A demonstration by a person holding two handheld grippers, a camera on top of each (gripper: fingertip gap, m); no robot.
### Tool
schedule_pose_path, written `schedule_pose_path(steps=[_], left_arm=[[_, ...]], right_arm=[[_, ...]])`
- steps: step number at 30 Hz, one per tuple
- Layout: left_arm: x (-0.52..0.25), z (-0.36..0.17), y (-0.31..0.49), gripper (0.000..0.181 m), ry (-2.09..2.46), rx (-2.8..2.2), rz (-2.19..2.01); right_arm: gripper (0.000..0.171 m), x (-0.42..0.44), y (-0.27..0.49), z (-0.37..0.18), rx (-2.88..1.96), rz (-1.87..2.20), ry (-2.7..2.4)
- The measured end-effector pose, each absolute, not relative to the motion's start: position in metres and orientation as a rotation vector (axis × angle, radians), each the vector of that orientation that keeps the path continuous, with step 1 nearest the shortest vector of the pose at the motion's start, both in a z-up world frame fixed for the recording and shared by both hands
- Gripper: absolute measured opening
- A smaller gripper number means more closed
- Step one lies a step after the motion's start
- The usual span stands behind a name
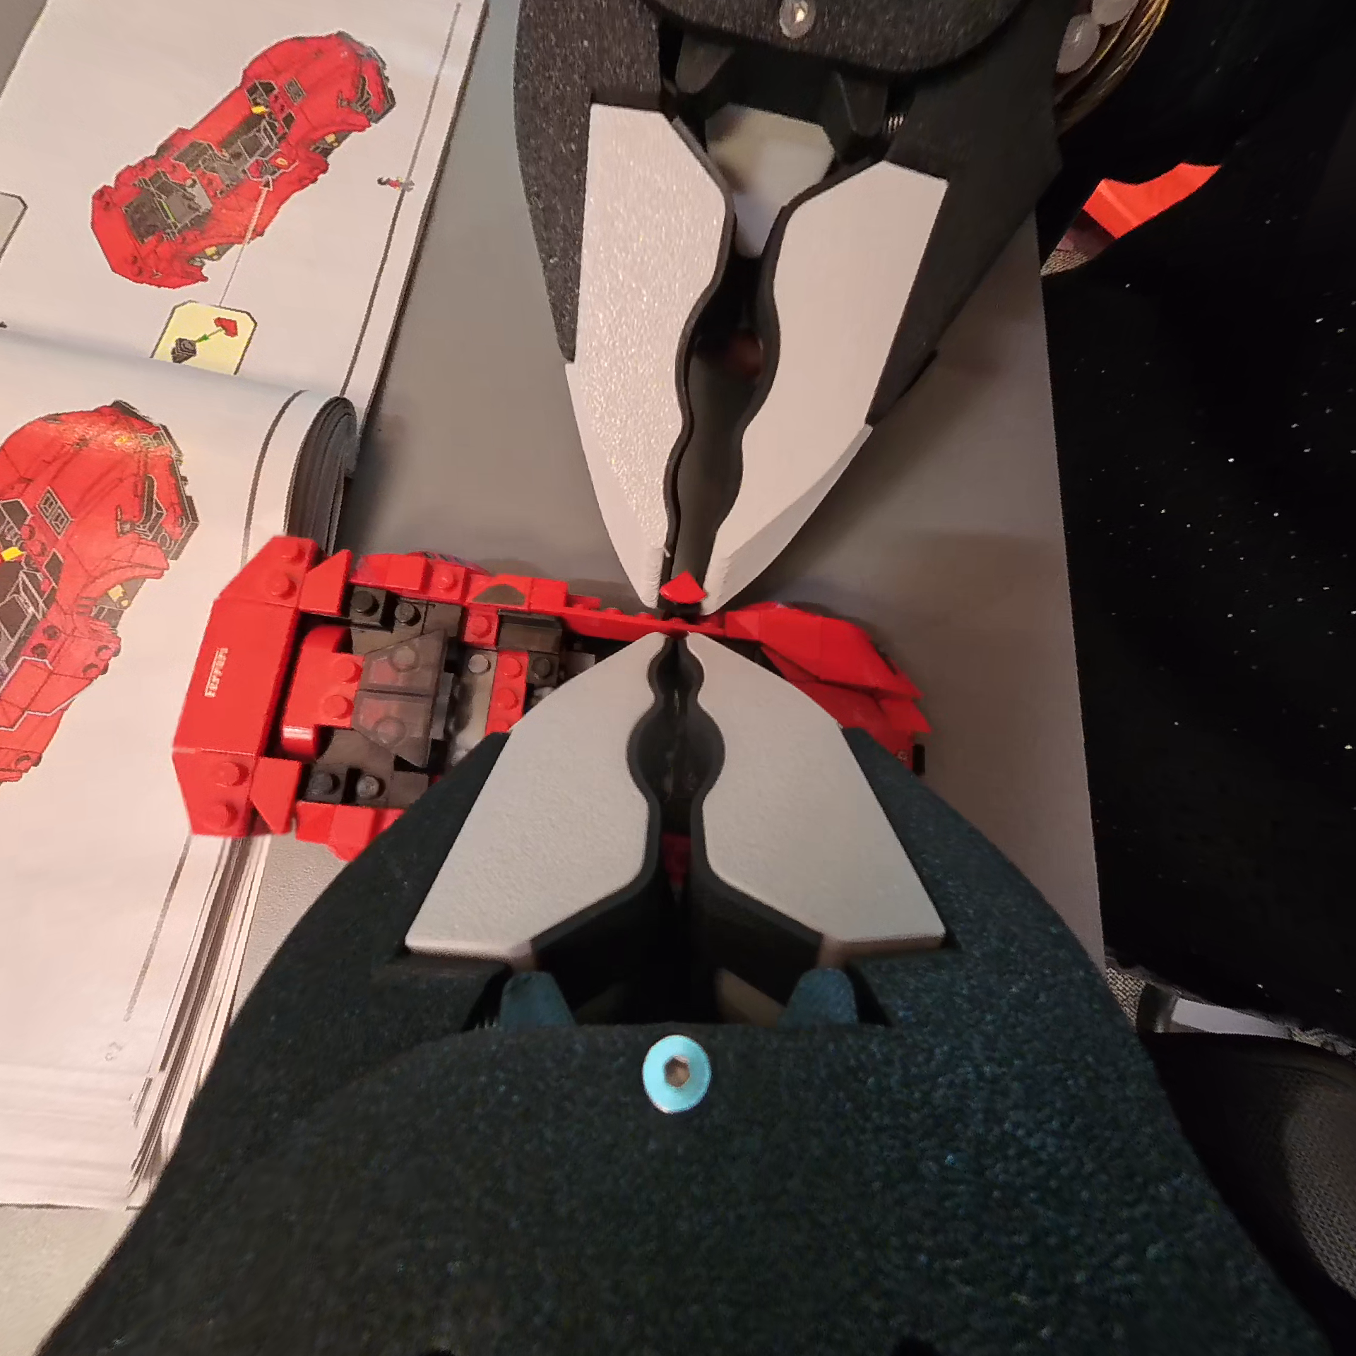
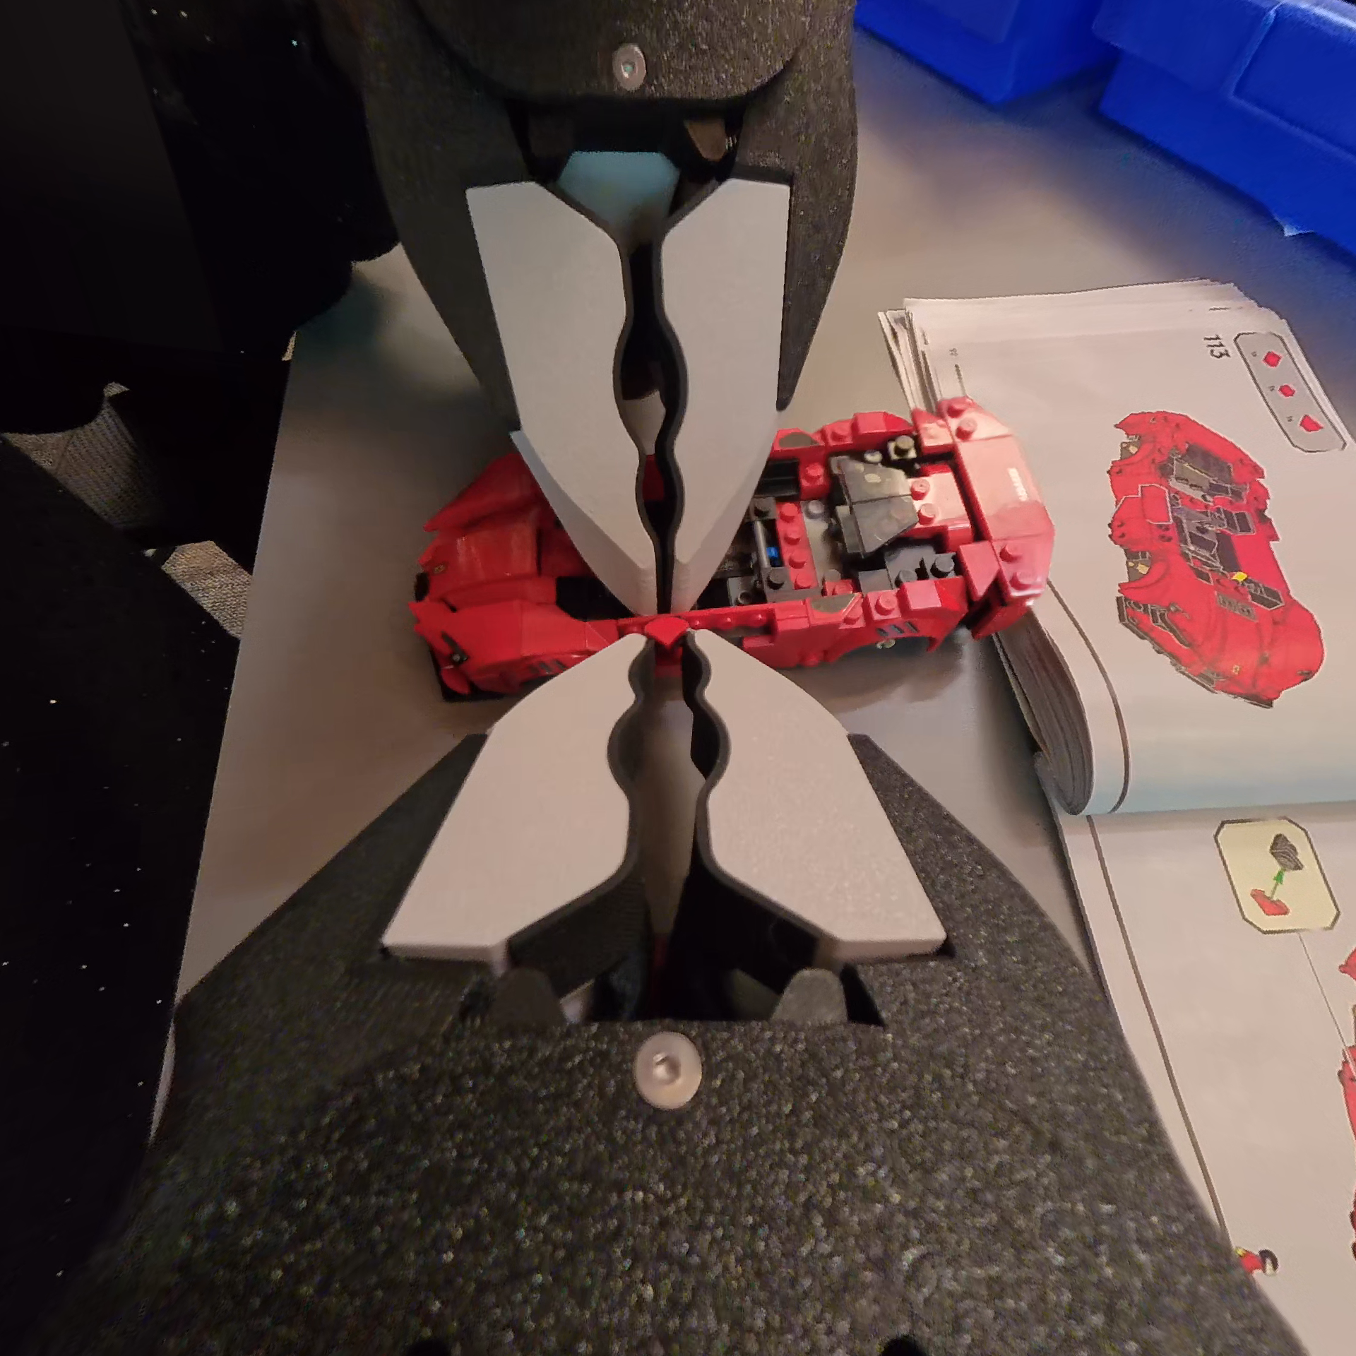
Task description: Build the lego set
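Observation:
A partly built red Lego car (image 1: 249, 682) lies on the grey table, its black interior open on top; it also shows in the right wrist view (image 2: 990, 499). My right gripper (image 2: 664, 644) is shut on a small red pointed piece (image 2: 664, 631) and holds it against the car's thin red side strip. In the left wrist view this gripper (image 1: 681, 574) comes in from the top with the piece (image 1: 681, 587). My left gripper (image 1: 675, 640) is shut, its tips resting on the same strip from the opposite side, reaching over the cockpit (image 2: 664, 598). The two grippers' tips nearly touch.
An open instruction booklet (image 1: 88, 954) lies beside the car's rear, which rests on its pages (image 2: 1174, 734). Blue bins (image 2: 1211, 88) stand at the back. The table edge (image 1: 1064, 587) runs close by the car's nose, with dark floor beyond. Left and right tips are no more than a few centimetres apart.

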State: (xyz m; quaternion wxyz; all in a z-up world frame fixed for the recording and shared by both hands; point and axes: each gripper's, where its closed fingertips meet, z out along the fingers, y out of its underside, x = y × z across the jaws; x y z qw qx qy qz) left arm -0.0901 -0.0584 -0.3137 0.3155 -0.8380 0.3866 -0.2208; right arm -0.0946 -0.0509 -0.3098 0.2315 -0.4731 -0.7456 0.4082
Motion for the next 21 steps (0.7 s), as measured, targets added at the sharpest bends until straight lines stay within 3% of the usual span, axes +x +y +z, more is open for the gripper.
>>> schedule_pose_path(steps=[21], left_arm=[[-0.097,-0.309,-0.064,0.000,0.989,-2.222,-0.553]], right_arm=[[0.007,-0.088,-0.060,-0.301,-1.391,1.250,-1.971]])
